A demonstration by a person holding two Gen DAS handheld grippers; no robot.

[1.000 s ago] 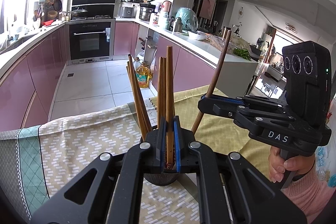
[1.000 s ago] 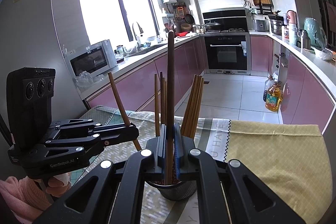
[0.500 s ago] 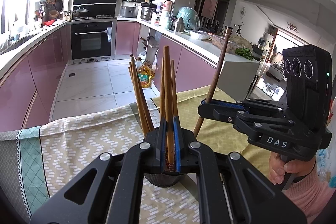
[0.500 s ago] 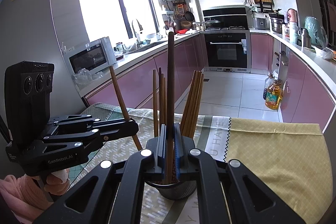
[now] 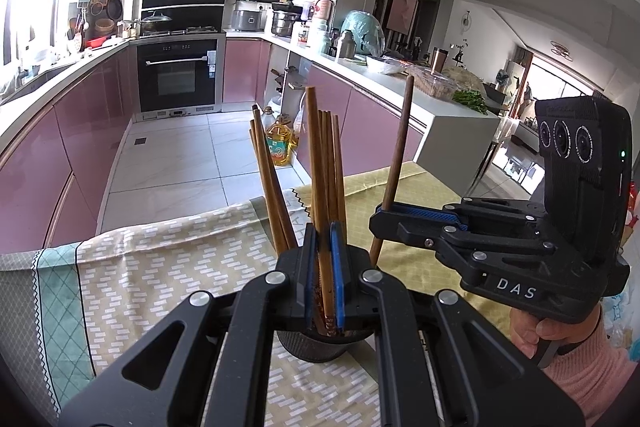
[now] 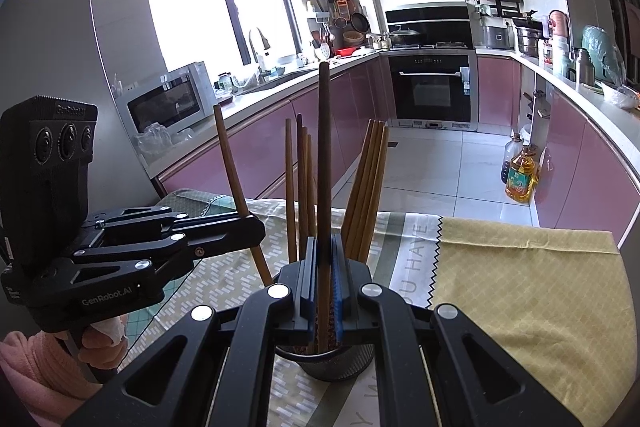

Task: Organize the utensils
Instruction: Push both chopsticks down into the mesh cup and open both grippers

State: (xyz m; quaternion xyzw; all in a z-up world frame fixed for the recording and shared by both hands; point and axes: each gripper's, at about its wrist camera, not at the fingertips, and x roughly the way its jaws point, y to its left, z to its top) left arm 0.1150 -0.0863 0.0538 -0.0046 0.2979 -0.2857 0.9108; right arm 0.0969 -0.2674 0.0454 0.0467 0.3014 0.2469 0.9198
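I count two grippers, my left gripper and right gripper, each clamped on one chopstick. Beyond the claws stands one holder with roughly eight more chopsticks; I cannot tell exactly.

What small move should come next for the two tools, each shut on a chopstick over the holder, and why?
Probably open both tools and let go. The left tool pinches a light brown wooden chopstick and the right tool a dark brown wooden chopstick. Both sticks stand nearly upright with their lower ends apparently inside the dark mesh cylindrical holder, among the other chopsticks.
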